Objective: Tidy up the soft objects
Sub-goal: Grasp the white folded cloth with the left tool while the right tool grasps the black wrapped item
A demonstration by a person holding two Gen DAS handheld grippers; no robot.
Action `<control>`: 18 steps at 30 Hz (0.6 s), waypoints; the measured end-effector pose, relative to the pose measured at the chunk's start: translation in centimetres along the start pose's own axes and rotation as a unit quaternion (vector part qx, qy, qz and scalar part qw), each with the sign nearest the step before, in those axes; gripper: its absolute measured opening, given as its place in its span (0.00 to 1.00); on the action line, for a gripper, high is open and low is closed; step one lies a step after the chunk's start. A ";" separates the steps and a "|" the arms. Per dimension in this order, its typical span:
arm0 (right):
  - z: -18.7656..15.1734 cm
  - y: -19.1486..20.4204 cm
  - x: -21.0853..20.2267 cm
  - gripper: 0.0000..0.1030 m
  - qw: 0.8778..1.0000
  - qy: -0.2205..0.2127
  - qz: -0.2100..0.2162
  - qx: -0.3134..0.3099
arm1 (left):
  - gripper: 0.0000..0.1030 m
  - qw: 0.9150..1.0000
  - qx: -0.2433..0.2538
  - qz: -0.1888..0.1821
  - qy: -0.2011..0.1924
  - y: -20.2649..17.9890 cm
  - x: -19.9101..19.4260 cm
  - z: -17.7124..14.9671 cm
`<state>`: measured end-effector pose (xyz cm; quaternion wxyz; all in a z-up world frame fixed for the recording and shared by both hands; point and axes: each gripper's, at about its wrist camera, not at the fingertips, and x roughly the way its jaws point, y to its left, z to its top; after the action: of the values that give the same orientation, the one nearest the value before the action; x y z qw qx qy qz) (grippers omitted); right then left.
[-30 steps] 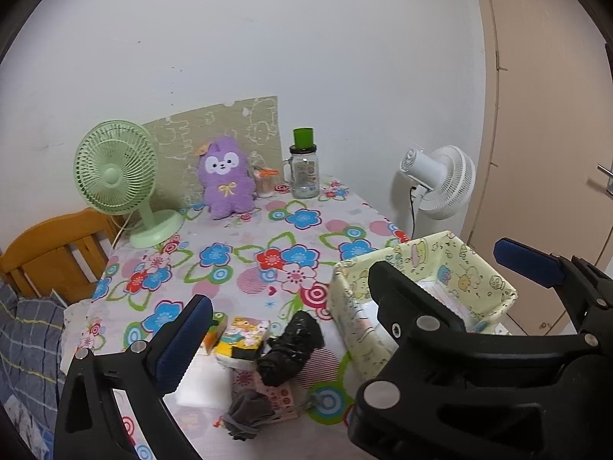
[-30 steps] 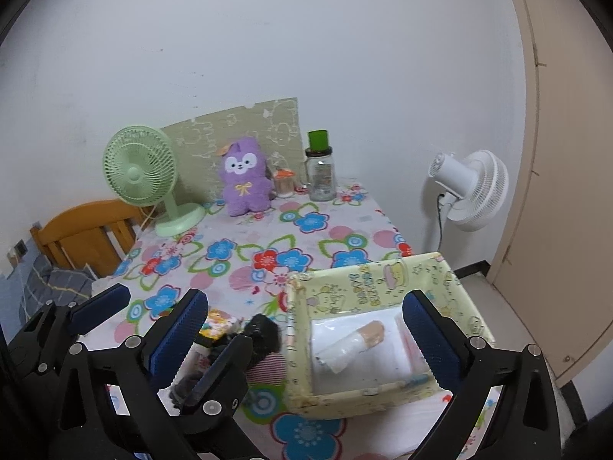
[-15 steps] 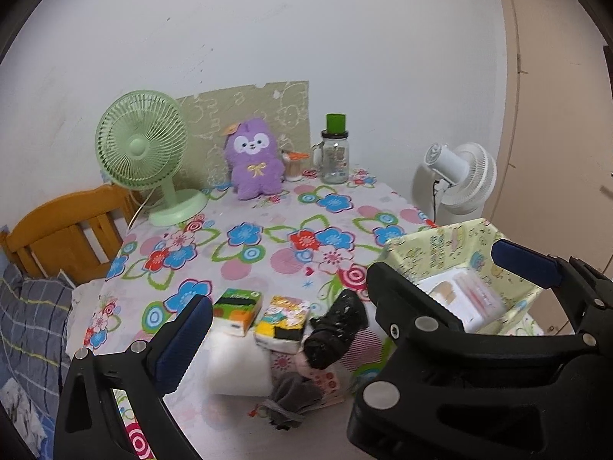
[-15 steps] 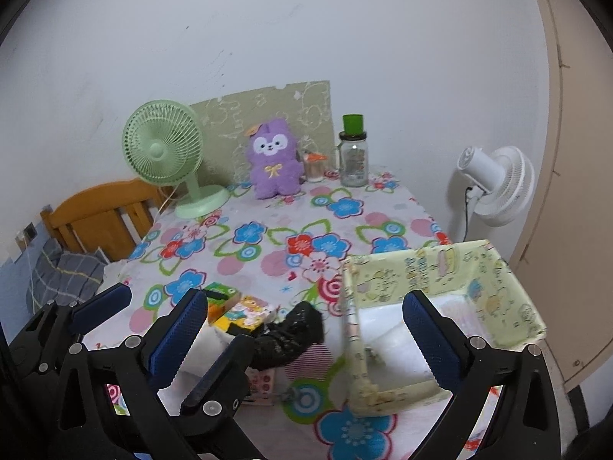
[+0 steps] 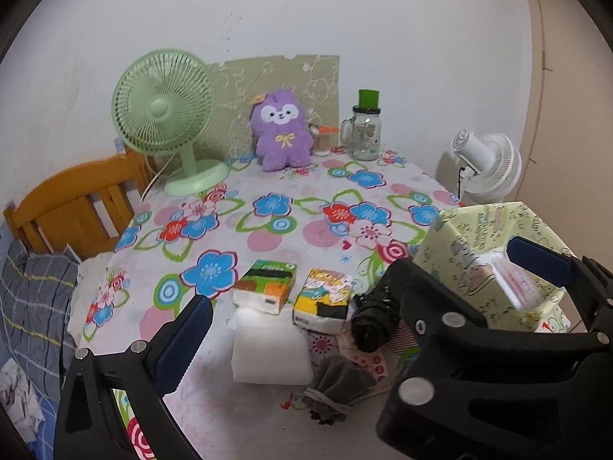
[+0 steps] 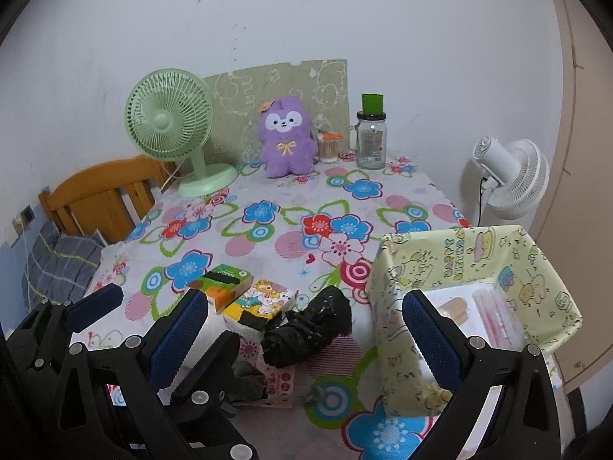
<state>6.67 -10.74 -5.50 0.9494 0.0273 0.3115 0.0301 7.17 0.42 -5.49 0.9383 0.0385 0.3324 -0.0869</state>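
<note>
Near the table's front edge lie a green-orange tissue pack point(image 5: 265, 286), a yellow cartoon tissue pack point(image 5: 323, 299), a white folded cloth point(image 5: 270, 350), a black crumpled bag point(image 5: 373, 316) and a grey pouch point(image 5: 337, 389). A yellow patterned box point(image 6: 475, 299) stands at the right with a few items inside. My left gripper point(image 5: 360, 299) is open and empty above the pile. My right gripper point(image 6: 304, 329) is open and empty, above the black bag point(image 6: 310, 329) and the box's left wall. A purple plush point(image 6: 287, 136) sits at the back.
A green desk fan point(image 6: 172, 126), a glass jar with a green lid point(image 6: 371, 140) and a small toothpick cup point(image 6: 328, 147) stand at the back of the floral tablecloth point(image 6: 268, 230). A wooden chair point(image 5: 80, 199) is at the left, a white fan point(image 6: 509, 176) on the right.
Both cameras have swung left and pulled back a little, so the box slid to the right in view and the tissue packs and white cloth came into sight. Both grippers stayed open.
</note>
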 end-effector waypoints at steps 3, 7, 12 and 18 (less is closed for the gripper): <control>-0.2 0.4 0.9 0.94 1.000 0.006 0.000 -0.003 | 1.00 1.000 -0.007 0.006 0.008 0.6 0.8 -0.4; -0.7 0.8 2.3 0.88 1.000 0.027 0.007 -0.005 | 1.00 1.000 -0.015 0.010 0.020 1.4 1.9 -1.0; -1.3 1.4 3.7 0.82 0.999 0.045 0.009 -0.012 | 1.00 0.999 -0.025 0.017 0.034 2.2 3.0 -1.6; -1.7 1.9 5.1 0.77 0.998 0.062 0.008 -0.017 | 0.99 0.998 -0.033 0.022 0.046 3.0 4.1 -2.3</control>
<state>9.67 -8.40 -9.79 0.9281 0.0121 0.3694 0.0444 9.46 3.06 -9.87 0.9245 0.0189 0.3770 -0.0533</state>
